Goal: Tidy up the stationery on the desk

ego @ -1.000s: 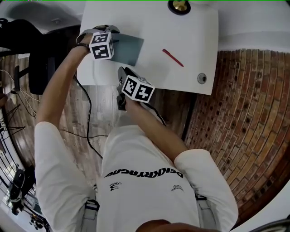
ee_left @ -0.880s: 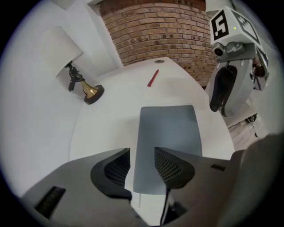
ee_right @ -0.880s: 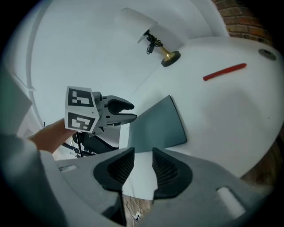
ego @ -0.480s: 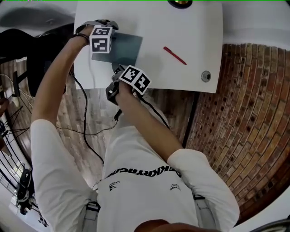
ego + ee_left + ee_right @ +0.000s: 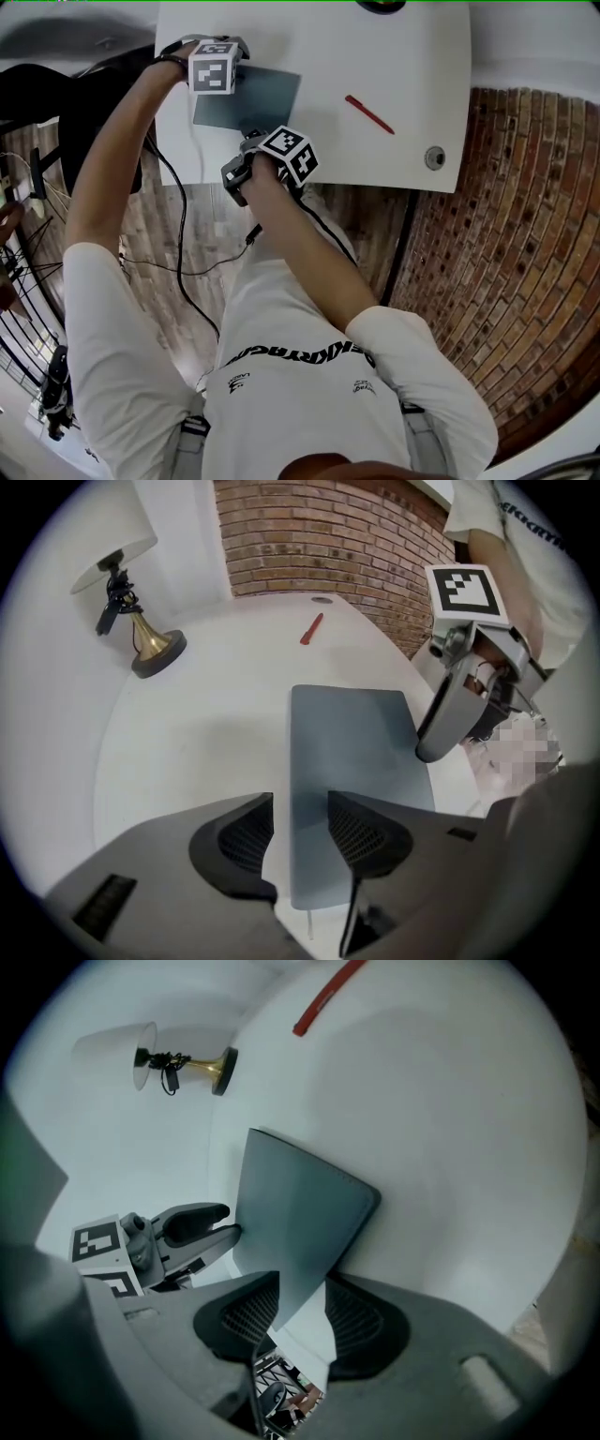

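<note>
Left gripper point(image 5: 300, 804) jaws narrow, empty, over grey notebook point(image 5: 352, 752) edge. Right gripper point(image 5: 300, 1286) narrow, straddling its corner; tip hidden behind pad.

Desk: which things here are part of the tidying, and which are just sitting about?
In the job: grey pad, red pen, left tool and right tool, both at the pad's edges.
Just lying about: lamp, round desk fitting.

The only writing we find is on the person's white T-shirt point(image 5: 300, 412), at 6 o'clock in the head view. A curved line of black capitals point(image 5: 298, 354) runs across the chest, upside down to us, roughly "DEKKRYRAGUO", though we cannot vouch for every letter. Two small logos point(image 5: 240, 386) just beside it are too small for us to read.
</note>
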{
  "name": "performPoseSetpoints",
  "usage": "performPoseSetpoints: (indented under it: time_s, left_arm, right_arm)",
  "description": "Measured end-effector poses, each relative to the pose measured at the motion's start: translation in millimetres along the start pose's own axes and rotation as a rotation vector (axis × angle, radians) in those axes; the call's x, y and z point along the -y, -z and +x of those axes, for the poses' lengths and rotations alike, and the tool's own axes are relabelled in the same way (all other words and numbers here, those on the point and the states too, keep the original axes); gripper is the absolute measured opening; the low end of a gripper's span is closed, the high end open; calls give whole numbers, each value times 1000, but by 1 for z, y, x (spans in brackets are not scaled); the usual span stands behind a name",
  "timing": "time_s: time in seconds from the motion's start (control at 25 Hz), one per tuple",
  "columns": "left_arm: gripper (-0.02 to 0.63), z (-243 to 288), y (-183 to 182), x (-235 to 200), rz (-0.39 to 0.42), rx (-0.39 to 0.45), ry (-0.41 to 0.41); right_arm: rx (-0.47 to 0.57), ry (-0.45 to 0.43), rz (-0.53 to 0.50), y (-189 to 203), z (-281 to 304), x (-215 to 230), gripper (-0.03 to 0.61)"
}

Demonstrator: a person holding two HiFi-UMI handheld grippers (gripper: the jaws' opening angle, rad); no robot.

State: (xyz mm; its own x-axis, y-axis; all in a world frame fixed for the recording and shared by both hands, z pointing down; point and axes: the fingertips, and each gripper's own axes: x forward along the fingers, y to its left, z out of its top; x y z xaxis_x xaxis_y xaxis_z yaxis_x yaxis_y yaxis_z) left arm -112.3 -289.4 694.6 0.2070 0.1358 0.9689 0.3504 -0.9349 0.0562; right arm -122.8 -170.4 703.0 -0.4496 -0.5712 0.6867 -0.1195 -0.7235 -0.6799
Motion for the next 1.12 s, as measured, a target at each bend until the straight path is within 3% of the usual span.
performPoseSetpoints:
  time_s: [0.16, 0.32, 0.52, 0.84, 1.12]
  left_arm:
    - [178, 3, 2, -3, -61, -18, 45]
    - [140, 7, 1, 6, -77, -65, 146]
    - [138, 8, 0, 13, -77, -113, 208]
    - [135, 6, -1, 12, -166, -63, 144]
    - [134, 7, -8, 19, -337, 23, 101]
  right_arm:
    - [-12, 29, -13, 0, 0, 6, 95]
    - [-32, 38, -13, 1, 1, 6, 95]
    - [-51, 46, -8, 0, 0, 6, 94]
    - [-33, 72, -93, -10, -9, 5, 92]
    - [2, 115, -211, -33, -27, 9, 92]
